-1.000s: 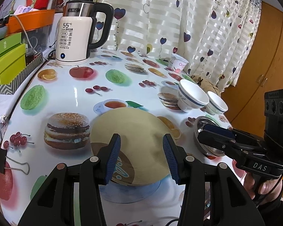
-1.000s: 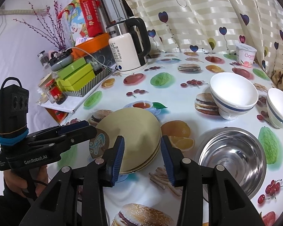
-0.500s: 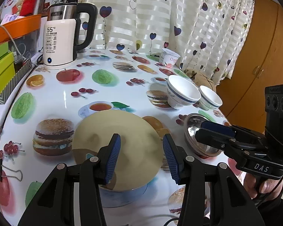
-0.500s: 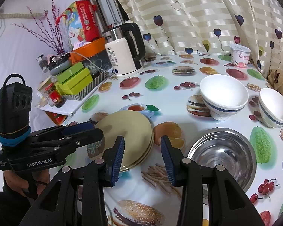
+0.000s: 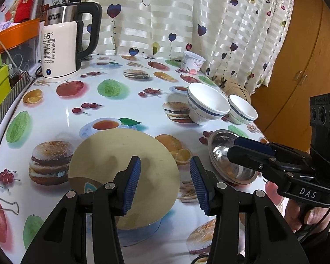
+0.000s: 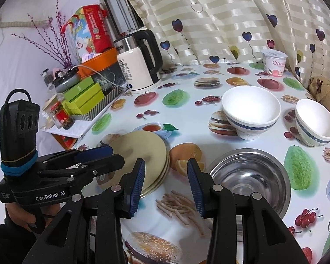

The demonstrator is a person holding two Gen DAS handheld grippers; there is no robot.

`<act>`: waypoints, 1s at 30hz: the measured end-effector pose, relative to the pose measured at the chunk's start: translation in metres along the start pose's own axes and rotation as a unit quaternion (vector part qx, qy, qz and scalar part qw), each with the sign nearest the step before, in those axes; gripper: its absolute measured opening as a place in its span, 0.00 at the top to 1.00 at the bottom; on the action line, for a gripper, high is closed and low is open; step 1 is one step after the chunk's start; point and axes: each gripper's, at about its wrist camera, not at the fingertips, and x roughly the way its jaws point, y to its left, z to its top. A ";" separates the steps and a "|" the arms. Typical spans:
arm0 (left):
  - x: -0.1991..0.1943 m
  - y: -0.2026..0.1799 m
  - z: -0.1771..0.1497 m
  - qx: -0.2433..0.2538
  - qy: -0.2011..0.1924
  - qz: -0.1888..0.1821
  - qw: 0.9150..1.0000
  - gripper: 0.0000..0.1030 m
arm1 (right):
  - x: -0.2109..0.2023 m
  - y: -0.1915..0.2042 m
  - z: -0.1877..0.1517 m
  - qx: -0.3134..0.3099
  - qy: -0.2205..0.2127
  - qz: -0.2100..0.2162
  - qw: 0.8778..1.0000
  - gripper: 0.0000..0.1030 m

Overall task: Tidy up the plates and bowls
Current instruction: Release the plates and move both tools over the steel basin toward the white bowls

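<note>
- Beige plates (image 6: 143,154), a short stack on the tablecloth (image 5: 77,101); from my left claw's camera the stack sits at six o'clock, partly behind my own fingers.
- Steel bowl (image 6: 248,176), empty, at three o'clock of the plates with a printed orange between the two; upright.
- Large white bowl (image 6: 250,110) with a blue band, upright, at twelve o'clock of the steel bowl, standing on a printed burger.
- Small white bowl (image 6: 314,121), same blue band, just beside the large one at its three o'clock; whether the two rims touch I cannot tell.
- My left gripper (image 5: 165,178): blue pads apart, nothing between them, hanging above the near part of the plates without touching.
- My right gripper (image 6: 166,182): blue pads apart, nothing clamped, hanging over the printed fries between the plates and the steel bowl.
- In each camera the other claw shows at the edge, a hand (image 5: 301,215) wrapped round its handle.
- White kettle (image 5: 59,46) with a black handle, far end of the table at eleven o'clock, reading 55 on its face.
- Yoghurt pot (image 6: 274,62), far side at one o'clock, near the striped curtain (image 5: 187,15) with its heart print.
- Green boxes (image 6: 83,96) and an orange tray (image 6: 99,61), stacked off the table's left edge at nine o'clock.
</note>
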 end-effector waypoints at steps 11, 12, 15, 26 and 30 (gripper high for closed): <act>0.008 -0.013 0.012 0.007 0.009 -0.021 1.000 0.54 | -0.027 -0.031 0.002 0.021 -0.021 -0.029 0.999 0.62; 0.009 -0.015 0.013 0.008 0.009 -0.023 1.000 0.54 | -0.030 -0.034 0.002 0.024 -0.023 -0.031 0.999 0.62; 0.009 -0.019 0.017 0.010 0.008 -0.028 1.000 0.54 | -0.037 -0.042 0.002 0.030 -0.028 -0.040 0.998 0.62; 0.022 -0.027 0.035 0.008 0.020 -0.037 0.999 0.54 | -0.047 -0.065 0.007 0.050 -0.042 -0.053 0.996 0.62; 0.031 -0.030 0.043 0.014 0.024 -0.033 0.999 0.54 | -0.045 -0.076 0.012 0.058 -0.043 -0.058 0.996 0.62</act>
